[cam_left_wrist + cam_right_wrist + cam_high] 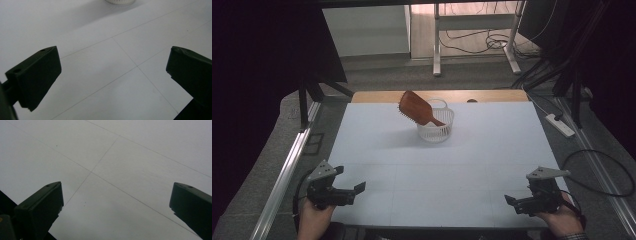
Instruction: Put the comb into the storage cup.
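- Table (492, 150): a pale, white-covered top crossed by thin grid lines, with a wooden strip showing along its far edge; it carries everything else here.
- Basket (435, 125): a small white slatted tub standing upright near the far edge of the table, about midway across, well apart from both grippers. In the left gripper view a sliver of its base (120, 1) shows at the very top edge.
- Hairbrush (414, 107): a brown wooden paddle brush propped in the basket, handle end down inside, broad head sticking up and leaning out over the basket's left rim, bristles facing down and to the left.
- Left gripper (347, 187): held in the person's left hand (314, 217) at the near left corner of the table, pointing inward toward the right. In the left gripper view (113, 72) its two black jaws stand wide apart with bare table surface between them, pinching nothing.
- Right gripper (519, 201): held in the right hand (562, 220) at the near right corner, pointing inward toward the left. In the right gripper view (117, 202) its jaws are likewise spread wide over bare gridded table, with nothing between them.
- Both grippers sit near the table's front edge, well apart from each other and from the hairbrush.
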Available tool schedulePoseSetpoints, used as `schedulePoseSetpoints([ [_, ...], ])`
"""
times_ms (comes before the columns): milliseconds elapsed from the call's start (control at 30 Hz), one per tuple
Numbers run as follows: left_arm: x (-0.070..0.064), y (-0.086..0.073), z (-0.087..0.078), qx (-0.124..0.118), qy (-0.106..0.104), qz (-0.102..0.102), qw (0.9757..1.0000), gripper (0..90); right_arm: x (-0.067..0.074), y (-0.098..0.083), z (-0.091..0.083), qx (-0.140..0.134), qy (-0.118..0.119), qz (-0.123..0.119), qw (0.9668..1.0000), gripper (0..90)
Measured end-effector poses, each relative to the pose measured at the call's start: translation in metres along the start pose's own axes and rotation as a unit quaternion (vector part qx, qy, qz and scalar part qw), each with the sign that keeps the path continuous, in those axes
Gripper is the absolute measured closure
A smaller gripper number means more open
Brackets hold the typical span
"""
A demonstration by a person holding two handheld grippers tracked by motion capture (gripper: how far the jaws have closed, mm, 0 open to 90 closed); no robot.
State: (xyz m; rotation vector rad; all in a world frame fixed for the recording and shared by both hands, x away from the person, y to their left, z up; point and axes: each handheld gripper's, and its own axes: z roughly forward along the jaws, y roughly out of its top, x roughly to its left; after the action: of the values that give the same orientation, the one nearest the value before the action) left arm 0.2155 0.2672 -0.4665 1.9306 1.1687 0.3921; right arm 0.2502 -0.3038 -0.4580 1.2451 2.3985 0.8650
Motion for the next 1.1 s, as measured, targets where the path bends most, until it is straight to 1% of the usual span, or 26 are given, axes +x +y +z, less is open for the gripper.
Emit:
schedulePoseSetpoints([
  [167,-0.001,-0.003,-0.002,0.003,0.001,-0.001,1.0,0.0,0.0,0.0,0.0,0.0,0.0,0.0,1.0,0.0],
  [267,-0.001,-0.006,-0.005,0.006,0.006,0.0,1.0,0.0,0.0,0.0,0.0,0.0,0.0,0.0,1.0,0.0],
  [600,0.0,-0.014,-0.008,0.013,0.011,-0.006,0.9998,0.0,0.0,0.0,0.0,0.0,-0.001,0.0,1.0,0.0],
  [867,-0.001,-0.019,-0.008,0.026,0.01,-0.005,0.9996,0.0,0.0,0.0,0.0,0.0,-0.001,0.001,1.0,0.0],
  [1100,-0.002,-0.021,-0.008,0.036,0.018,-0.001,0.9992,0.0,0.0,0.0,0.0,0.0,-0.001,0.001,1.0,0.0],
])
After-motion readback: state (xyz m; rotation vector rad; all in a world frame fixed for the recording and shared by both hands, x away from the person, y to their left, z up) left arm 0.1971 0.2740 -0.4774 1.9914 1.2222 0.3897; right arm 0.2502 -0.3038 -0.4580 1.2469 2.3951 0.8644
